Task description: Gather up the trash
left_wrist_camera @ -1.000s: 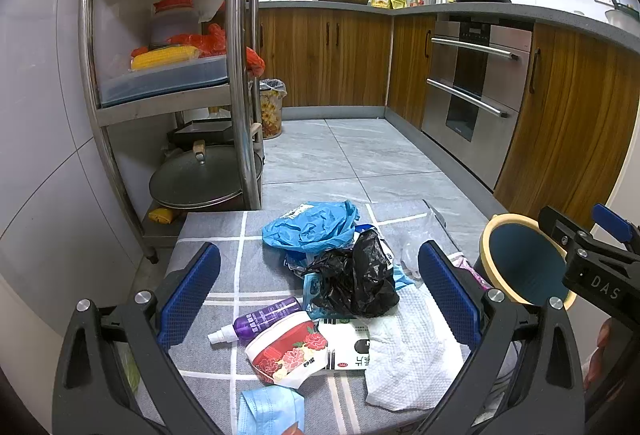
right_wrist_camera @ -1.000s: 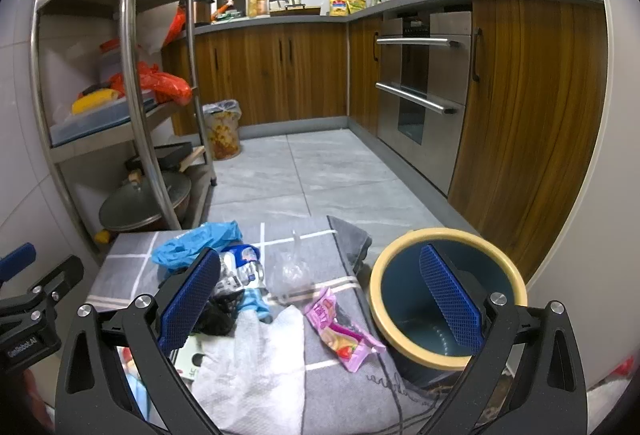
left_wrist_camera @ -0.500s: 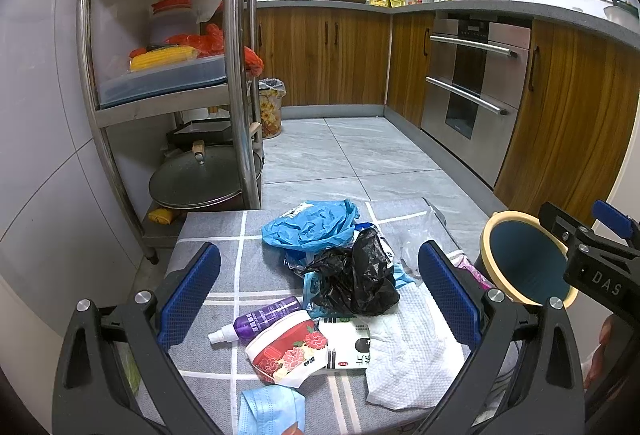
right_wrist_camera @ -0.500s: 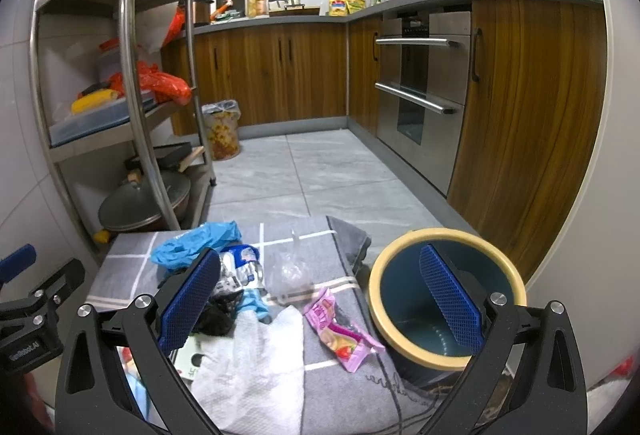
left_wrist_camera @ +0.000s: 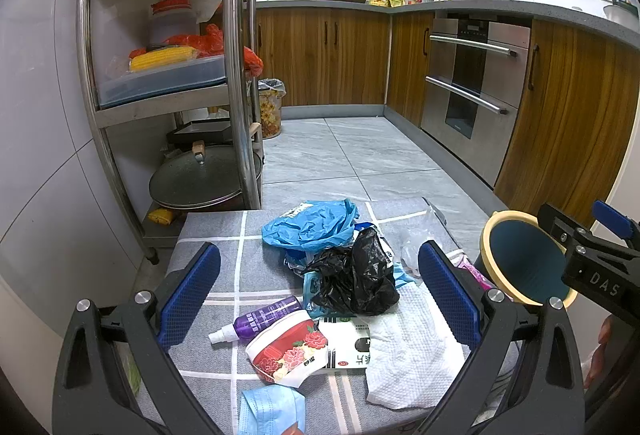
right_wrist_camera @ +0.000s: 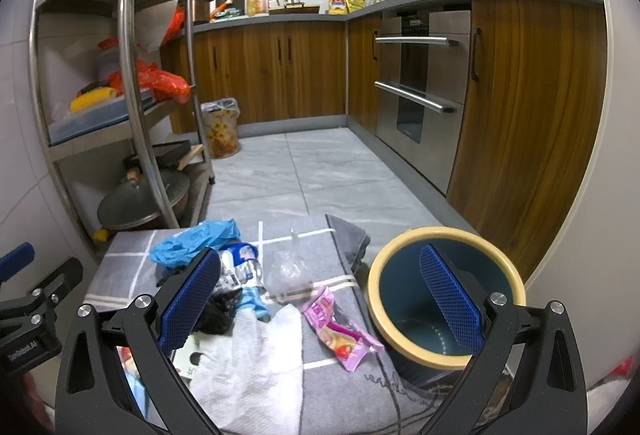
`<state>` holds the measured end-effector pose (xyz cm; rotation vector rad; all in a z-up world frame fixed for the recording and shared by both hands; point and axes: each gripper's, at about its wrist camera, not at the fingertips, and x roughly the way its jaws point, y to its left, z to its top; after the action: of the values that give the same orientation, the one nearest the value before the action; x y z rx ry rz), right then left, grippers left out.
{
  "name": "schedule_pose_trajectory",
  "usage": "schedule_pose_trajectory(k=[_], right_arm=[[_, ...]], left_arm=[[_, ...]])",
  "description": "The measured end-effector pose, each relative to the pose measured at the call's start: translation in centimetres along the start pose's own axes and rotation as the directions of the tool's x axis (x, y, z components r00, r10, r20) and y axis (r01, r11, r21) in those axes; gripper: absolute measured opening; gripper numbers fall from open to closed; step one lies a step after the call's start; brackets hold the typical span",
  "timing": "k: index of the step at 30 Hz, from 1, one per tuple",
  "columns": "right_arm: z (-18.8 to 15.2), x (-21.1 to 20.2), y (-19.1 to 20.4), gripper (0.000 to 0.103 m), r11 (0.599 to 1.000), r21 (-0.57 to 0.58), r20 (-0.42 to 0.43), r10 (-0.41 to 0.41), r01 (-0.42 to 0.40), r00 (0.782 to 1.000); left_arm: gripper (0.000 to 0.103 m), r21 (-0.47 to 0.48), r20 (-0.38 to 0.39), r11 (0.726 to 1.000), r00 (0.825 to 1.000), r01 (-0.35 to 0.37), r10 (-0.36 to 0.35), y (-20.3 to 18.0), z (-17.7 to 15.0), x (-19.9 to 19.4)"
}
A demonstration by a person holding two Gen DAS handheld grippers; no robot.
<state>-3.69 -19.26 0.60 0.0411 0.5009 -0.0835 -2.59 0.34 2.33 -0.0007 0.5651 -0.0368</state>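
Trash lies heaped on a grey checked mat [left_wrist_camera: 224, 235]: a blue plastic bag [left_wrist_camera: 310, 225], a black bag [left_wrist_camera: 360, 275], a purple spray bottle [left_wrist_camera: 260, 321], a red flowered wrapper [left_wrist_camera: 288, 351], a white paper towel [left_wrist_camera: 408, 355], a blue face mask [left_wrist_camera: 272, 409] and a pink snack wrapper [right_wrist_camera: 338, 329]. A blue bin with a cream rim [right_wrist_camera: 444, 299] stands at the mat's right edge. My left gripper [left_wrist_camera: 320, 299] hovers open above the pile. My right gripper [right_wrist_camera: 320, 303] is open too, its right finger in front of the bin's mouth.
A steel shelf rack [left_wrist_camera: 236, 75] with a lidded pan [left_wrist_camera: 200, 175] stands at the far left. Wooden cabinets and an oven [left_wrist_camera: 468, 75] line the right side. A small flowered bin [left_wrist_camera: 270, 111] sits on the tiled floor [left_wrist_camera: 352, 155] beyond the mat.
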Motion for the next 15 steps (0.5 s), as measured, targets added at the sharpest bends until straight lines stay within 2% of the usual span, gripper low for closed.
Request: schedule_pose_trajectory(k=[9, 15], right_arm=[[0.2, 0.7, -2.1, 0.099, 0.999, 0.033, -0.020, -0.019, 0.020, 1.000], [1.6, 2.3, -3.7, 0.099, 0.999, 0.040, -0.057, 0.039, -0.037, 0.998]], left_arm=[[0.098, -0.021, -0.006, 0.999, 0.999, 0.036, -0.036, 0.6, 0.3, 0.6], [0.098, -0.058, -0.025, 0.998, 0.999, 0.038, -0.040, 1.9, 2.1, 3.1]])
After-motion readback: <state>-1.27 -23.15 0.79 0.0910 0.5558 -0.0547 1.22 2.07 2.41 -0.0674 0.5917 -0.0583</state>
